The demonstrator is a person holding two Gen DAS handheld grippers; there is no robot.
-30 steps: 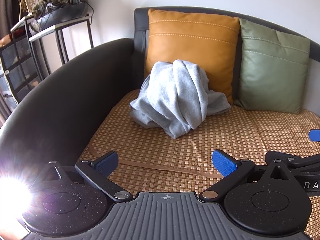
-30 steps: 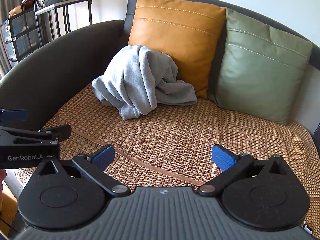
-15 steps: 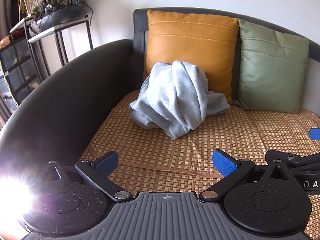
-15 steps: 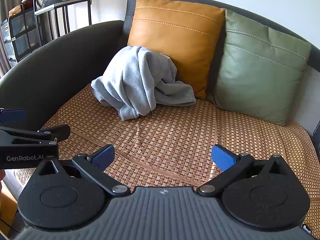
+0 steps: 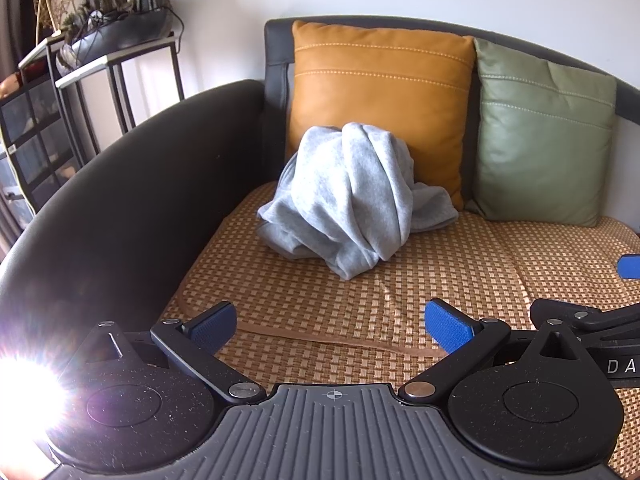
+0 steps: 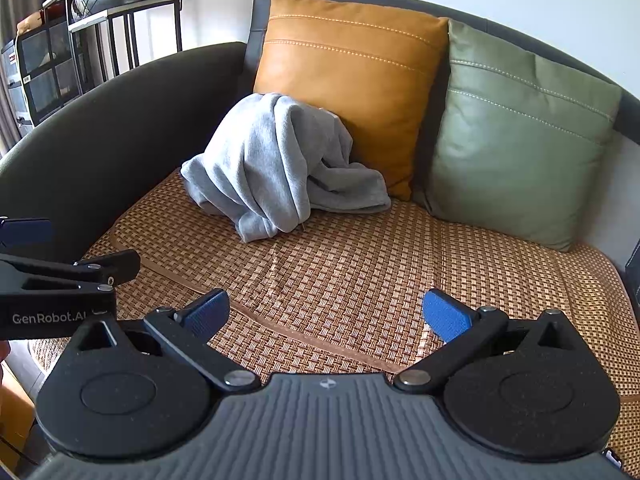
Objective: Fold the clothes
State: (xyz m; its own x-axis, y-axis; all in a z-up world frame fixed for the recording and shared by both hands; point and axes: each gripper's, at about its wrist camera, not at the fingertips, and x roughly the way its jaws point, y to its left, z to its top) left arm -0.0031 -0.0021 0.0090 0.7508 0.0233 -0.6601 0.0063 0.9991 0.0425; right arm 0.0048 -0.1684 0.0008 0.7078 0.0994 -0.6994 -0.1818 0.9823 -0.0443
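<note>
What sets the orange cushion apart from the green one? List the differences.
1. The orange cushion sits nearer the sofa's armrest; the green cushion sits on its other side.
2. The grey garment is heaped against the orange cushion; nothing leans on the green cushion.
3. The orange cushion looks smooth; the green cushion looks more creased.

Both stand against the backrest, look leather-like and carry two lines of stitching.

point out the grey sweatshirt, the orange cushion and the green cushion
grey sweatshirt (image 5: 352, 196), left wrist view, middle of the crumpled heap
orange cushion (image 5: 380, 80), left wrist view, upper front face between the stitch lines
green cushion (image 6: 516, 140), right wrist view, centre of its front face
</note>
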